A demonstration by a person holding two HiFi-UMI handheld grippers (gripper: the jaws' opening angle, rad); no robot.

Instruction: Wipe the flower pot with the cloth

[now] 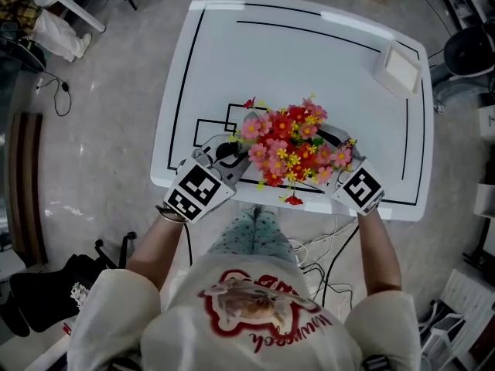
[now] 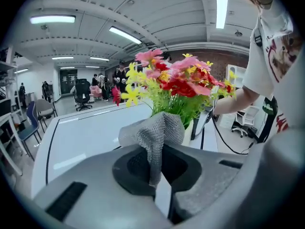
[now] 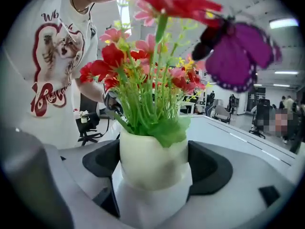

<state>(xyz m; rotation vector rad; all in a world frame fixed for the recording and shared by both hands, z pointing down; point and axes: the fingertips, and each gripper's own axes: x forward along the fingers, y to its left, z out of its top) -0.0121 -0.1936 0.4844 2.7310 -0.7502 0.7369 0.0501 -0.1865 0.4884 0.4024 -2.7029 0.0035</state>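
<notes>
The white flower pot [image 3: 152, 156], full of red, pink and yellow flowers [image 1: 290, 149], is at the white table's [image 1: 309, 52] six o'clock edge, clamped between my right gripper's [image 1: 340, 165] wide-set jaws. At its nine o'clock, my left gripper [image 1: 220, 165] pinches the grey cloth [image 2: 155, 132], just beside the pot.

Grey cloth [image 2: 155, 135] w/ rough waffle knit, cream flower pot [image 3: 152, 159] smooth & semi-matt, white table [image 1: 309, 60] glossy, smooth, flowers [image 1: 290, 141] look plastic.
</notes>
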